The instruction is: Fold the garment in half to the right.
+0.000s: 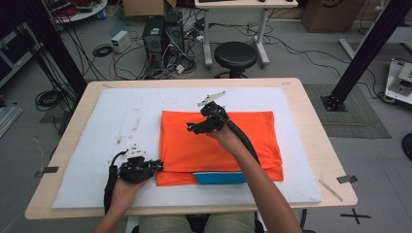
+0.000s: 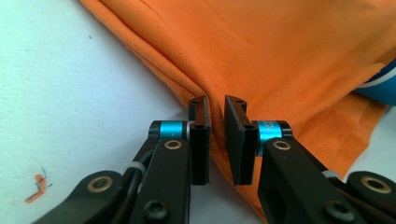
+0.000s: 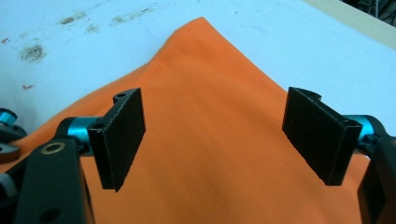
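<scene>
Orange knit cloth, a folded shirt (image 1: 218,141), is lying in the middle of a white foam mat (image 1: 97,145) that covers the wooden table (image 1: 320,145); a blue collar (image 1: 218,177) is peeking out from under its near edge. The shirt is being folded, judging by the flat rectangle into which it is already laid.

The near left corner of the shirt is being pinched by the left gripper (image 2: 216,140). Its jaws are drawn narrow, with a ridge of orange fabric caught in the slim gap between the pads. The grip is being taken right at the folded edge, probably so that all the layers are gathered together and none is left behind on the mat. In the high view the left gripper (image 1: 155,166) is lying low and level against the mat, which suits a pinch on thin cloth.

The right gripper (image 3: 215,135) is being held above the upper middle of the shirt with its jaws spread wide and nothing between them; the far corner of the cloth is seen ahead of it. In the high view the right gripper (image 1: 193,127) is hovering clear of the fabric, apparently being brought toward the far left edge so that a matching corner can be taken and the side lifted evenly.
</scene>
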Motion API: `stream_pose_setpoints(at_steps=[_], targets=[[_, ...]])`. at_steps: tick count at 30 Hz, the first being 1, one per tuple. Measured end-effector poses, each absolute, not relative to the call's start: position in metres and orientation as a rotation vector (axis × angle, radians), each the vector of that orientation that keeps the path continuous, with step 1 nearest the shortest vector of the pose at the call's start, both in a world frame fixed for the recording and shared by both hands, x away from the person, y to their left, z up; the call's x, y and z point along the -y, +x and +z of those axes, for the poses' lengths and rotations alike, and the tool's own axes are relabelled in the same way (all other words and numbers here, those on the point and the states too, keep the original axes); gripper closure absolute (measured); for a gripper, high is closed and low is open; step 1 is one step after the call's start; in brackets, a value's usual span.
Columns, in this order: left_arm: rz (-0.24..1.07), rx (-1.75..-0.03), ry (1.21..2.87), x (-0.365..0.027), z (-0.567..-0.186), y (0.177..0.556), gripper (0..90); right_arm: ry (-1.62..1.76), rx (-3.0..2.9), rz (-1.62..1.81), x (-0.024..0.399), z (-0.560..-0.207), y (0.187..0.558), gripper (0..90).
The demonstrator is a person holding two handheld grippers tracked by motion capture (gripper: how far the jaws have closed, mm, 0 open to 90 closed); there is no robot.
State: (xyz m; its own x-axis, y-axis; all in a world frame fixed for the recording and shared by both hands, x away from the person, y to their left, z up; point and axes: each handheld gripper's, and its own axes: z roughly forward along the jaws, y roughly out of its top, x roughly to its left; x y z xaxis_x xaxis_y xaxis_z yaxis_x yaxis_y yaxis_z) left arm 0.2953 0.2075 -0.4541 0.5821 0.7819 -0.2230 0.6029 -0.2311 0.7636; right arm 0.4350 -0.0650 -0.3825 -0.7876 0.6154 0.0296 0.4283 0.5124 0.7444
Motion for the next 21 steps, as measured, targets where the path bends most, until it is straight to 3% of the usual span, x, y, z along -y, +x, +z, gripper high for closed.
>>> stream_pose_setpoints(at_steps=[21], targets=[[0.246, -1.105, 1.937, -0.209, -0.454, 0.296, 80.0, 0.861, -2.617, 1.067, -0.008, -0.416, 0.47, 24.9]])
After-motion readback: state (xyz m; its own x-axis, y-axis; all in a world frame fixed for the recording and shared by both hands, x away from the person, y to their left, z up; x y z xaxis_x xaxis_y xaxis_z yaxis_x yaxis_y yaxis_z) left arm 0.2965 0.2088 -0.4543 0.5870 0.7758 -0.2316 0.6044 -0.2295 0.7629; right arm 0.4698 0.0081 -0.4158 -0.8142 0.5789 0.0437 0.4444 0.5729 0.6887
